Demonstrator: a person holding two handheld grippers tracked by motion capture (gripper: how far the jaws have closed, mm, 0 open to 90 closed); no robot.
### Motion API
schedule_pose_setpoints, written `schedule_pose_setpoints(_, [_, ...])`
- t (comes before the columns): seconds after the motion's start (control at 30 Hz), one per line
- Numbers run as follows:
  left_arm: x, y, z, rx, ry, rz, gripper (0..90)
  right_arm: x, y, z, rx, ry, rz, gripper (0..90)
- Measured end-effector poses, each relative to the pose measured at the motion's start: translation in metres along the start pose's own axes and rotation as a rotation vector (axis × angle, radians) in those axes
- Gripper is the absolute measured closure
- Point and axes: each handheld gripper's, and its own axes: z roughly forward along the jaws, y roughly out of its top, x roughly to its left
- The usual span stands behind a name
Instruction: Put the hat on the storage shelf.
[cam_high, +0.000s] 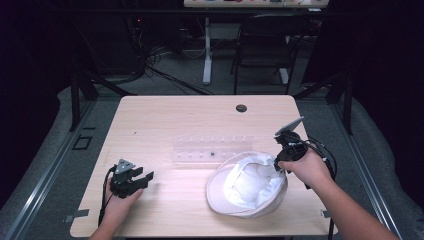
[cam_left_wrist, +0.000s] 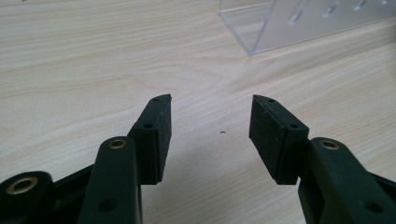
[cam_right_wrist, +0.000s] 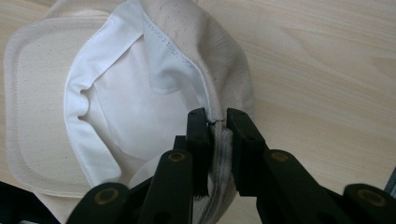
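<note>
One item is in hand: a cream-coloured cap lying upside down on the tabletop, white lining upward, on the person's right side and just in front of a clear acrylic rack.

Handling, as judged: the cap looks light and soft. Its crown is thin cloth that folds and sags under its own weight, and the lining already shows creases in the right gripper view. The brim, stitched in rows, appears stiffer and should hold its shape. The cloth is not slippery and not fragile, though a pinch on a single layer may let the rest droop or twist when lifted. The rim seam, where outer cloth and lining meet, is the firmest edge to take, and that is where the hold sits.

Right tool: pressed together on the cap's rim at the side away from the brim, one jaw inside against the lining, the other outside, with the seam caught between the pads. The right hand comes in from the near right edge, tool angled down and inward to the cap.

Left tool: spread wide, nothing between the jaws, held low over bare wood well apart from the cap, pointing toward the rack's near corner. The left hand rests near the front edge.
</note>
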Motion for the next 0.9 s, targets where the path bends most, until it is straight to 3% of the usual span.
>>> schedule_pose_setpoints(0.07, [0.000,0.000,0.000,-0.001,-0.001,0.000,49.1,0.002,0.003,-0.001,0.019,-0.022,-0.023,79.6])
schedule_pose_setpoints(0.17, [0.000,0.000,0.000,-0.003,0.000,-0.001,49.1,0.004,0.005,-0.002,0.045,-0.015,-0.029,79.9])
schedule_pose_setpoints(0.27, [0.000,0.000,0.000,-0.002,0.000,-0.002,49.0,0.007,0.007,-0.005,0.039,-0.007,-0.021,79.9])
schedule_pose_setpoints(0.33, [0.001,0.000,0.000,-0.003,-0.002,-0.002,49.0,0.008,0.009,-0.007,0.028,0.017,0.035,80.1])
schedule_pose_setpoints(0.4, [0.001,0.000,0.000,-0.003,-0.003,-0.005,48.9,0.008,0.012,-0.011,0.065,0.033,0.037,80.2])
schedule_pose_setpoints(0.47, [0.001,0.000,0.000,-0.002,-0.002,-0.005,48.9,0.010,0.012,-0.012,0.056,0.038,0.059,80.2])
schedule_pose_setpoints(0.9, [0.002,0.000,0.000,-0.004,0.001,-0.011,48.9,0.018,0.018,-0.028,0.079,0.010,0.062,80.5])
